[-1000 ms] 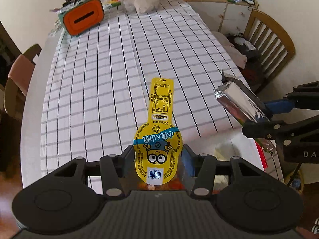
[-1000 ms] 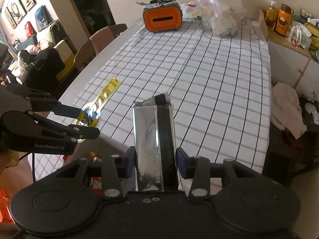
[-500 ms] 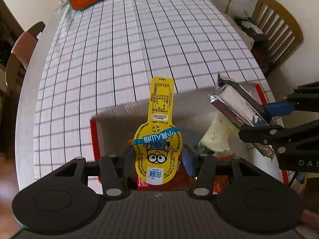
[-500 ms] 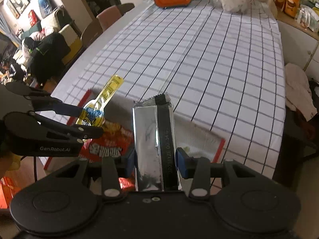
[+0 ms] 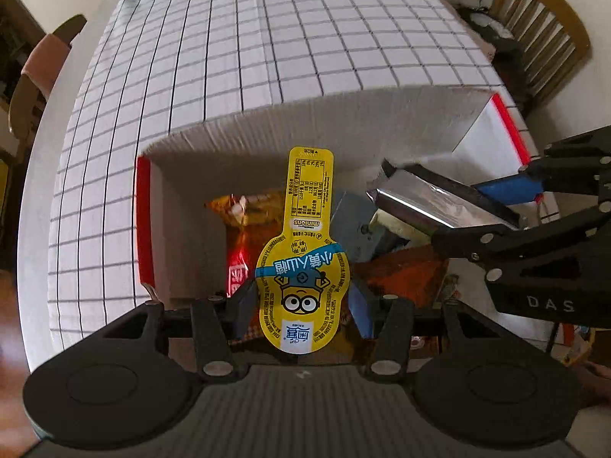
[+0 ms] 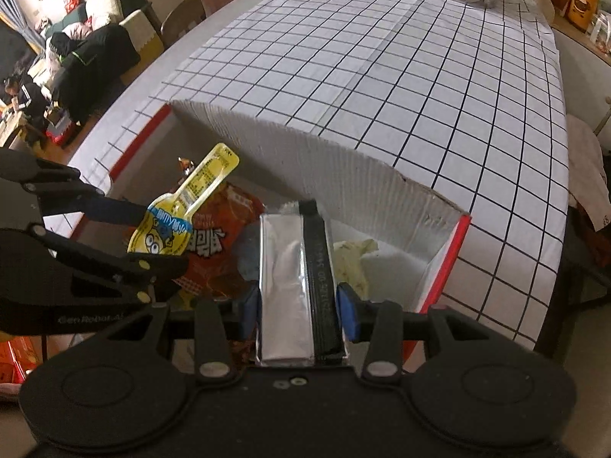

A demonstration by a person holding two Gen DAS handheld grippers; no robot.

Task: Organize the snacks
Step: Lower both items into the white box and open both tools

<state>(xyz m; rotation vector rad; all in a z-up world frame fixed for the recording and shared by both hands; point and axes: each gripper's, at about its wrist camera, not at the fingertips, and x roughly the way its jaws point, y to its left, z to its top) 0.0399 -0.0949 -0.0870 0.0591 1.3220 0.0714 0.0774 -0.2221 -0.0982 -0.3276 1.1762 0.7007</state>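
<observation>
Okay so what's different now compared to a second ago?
Both grippers came down over the open box, now in view with snacks inside. Unchanged: left gripper still clamps the yellow pouch, right gripper the silver packet; nothing released.

A checked tablecloth (image 5: 290, 38) covers the long table, a wooden chair (image 5: 542, 26) beside it

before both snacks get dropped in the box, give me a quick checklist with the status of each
1. Left hand-held gripper clamped on yellow pouch: ok.
2. Right hand-held gripper clamped on silver packet: ok.
3. Both snacks over the open box: ok.
4. Box has room: ok, though a red snack bag and other packets already lie inside.
5. Grippers apart from each other: ok.
6. Height above the contents: cannot tell.
</observation>
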